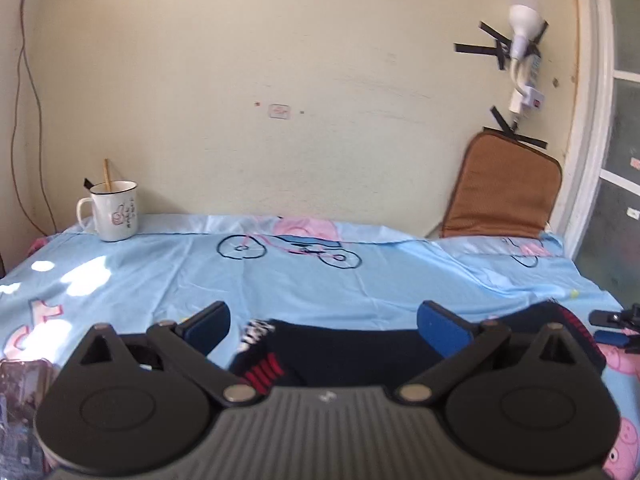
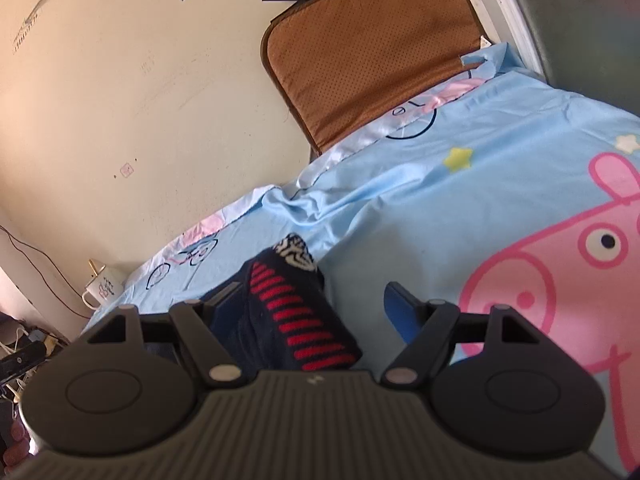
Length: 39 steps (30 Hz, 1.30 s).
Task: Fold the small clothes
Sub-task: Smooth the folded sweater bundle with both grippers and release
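A dark navy sock with red stripes and a white patterned toe [image 1: 344, 350] lies on the light blue cartoon bedsheet [image 1: 320, 280]. My left gripper [image 1: 324, 322] is open, its blue pads [image 1: 440, 326] standing either side of the sock just above it. In the right wrist view the same sock [image 2: 296, 308] runs between the jaws of my right gripper [image 2: 316, 304], which is open and touches nothing that I can see. The other gripper's tips [image 1: 616, 326] show at the right edge of the left wrist view.
A white mug [image 1: 114, 210] with a stick in it stands at the back left by the wall. A brown cushion [image 1: 502, 188] leans against the wall at the back right. A phone [image 1: 22, 412] lies at the near left.
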Available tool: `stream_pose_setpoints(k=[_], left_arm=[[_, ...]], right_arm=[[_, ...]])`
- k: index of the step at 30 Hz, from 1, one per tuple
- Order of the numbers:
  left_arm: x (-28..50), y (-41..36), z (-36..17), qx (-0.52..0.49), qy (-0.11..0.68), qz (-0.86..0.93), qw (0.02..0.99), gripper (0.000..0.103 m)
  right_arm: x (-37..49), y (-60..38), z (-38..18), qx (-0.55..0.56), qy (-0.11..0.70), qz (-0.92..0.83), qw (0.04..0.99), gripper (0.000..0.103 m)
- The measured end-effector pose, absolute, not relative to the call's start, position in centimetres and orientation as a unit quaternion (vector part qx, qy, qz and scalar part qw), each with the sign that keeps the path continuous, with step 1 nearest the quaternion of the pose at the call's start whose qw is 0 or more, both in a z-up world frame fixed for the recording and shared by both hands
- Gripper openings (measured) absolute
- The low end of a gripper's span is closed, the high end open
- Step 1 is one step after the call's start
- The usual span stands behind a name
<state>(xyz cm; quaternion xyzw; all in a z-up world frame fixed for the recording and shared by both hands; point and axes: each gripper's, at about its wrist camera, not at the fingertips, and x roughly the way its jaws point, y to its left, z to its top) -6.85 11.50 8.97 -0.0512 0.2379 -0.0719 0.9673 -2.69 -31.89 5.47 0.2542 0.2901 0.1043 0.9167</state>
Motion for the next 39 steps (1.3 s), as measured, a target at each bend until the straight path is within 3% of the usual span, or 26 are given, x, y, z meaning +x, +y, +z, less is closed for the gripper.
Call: stream_pose_setpoints(k=[10,16,17,18,19,20,21,22,23,25,30,34,37,39], left_arm=[[2.8,16.8,2.3,-0.189,0.399,-0.191,0.876,0.103],[3.9,14.6,1.6,-0.149,0.407,-0.204,0.878,0.102],[3.9,14.1,1.7,-0.138,0.406,-0.206,0.880,0.102],[3.6,13.5,1.7,-0.119,0.402,-0.198,0.886,0.100],[3.1,13.0,1.8,-0.092,0.397,-0.184,0.894,0.088],[2.6,12.4,1.9,-0.069,0.388,-0.169,0.904,0.072],[2.0,12.2,2.1,-0.060,0.377,-0.159,0.910,0.066],[1.4,12.2,2.5,-0.061,0.364,-0.151,0.917,0.049],[0.6,12.3,3.2,-0.062,0.346,-0.144,0.925,0.039],[0.0,12.3,4.6,-0.065,0.321,-0.146,0.934,0.033],[3.4,11.6,6.5,-0.080,0.298,-0.125,0.943,0.031],[8.0,11.8,4.1,-0.127,0.340,-0.111,0.925,0.033],[8.7,10.9,1.7,-0.096,0.345,-0.079,0.930,0.058],[8.5,11.2,1.9,-0.099,0.347,-0.077,0.930,0.062]], right_arm=[[3.0,-31.8,3.4,0.251,0.325,0.206,0.888,0.087],[5.9,-30.9,2.7,0.240,0.342,0.263,0.870,0.087],[6.1,-30.6,2.6,0.239,0.345,0.276,0.865,0.086],[6.2,-30.0,2.5,0.230,0.349,0.290,0.861,0.076],[6.1,-29.3,2.5,0.209,0.351,0.293,0.864,0.066],[5.9,-28.7,2.5,0.188,0.356,0.292,0.867,0.046],[5.6,-28.5,2.6,0.186,0.356,0.291,0.868,0.040],[5.3,-28.6,2.8,0.196,0.350,0.293,0.868,0.037],[4.9,-28.6,3.2,0.204,0.339,0.293,0.870,0.035],[4.1,-28.7,4.7,0.205,0.310,0.298,0.879,0.034],[5.9,-27.8,8.0,0.175,0.245,0.279,0.912,0.033],[9.8,-29.0,4.9,0.211,0.280,0.217,0.911,0.033],[10.9,-28.8,1.7,0.207,0.331,0.186,0.901,0.036],[11.0,-29.3,1.8,0.217,0.328,0.194,0.899,0.040]])
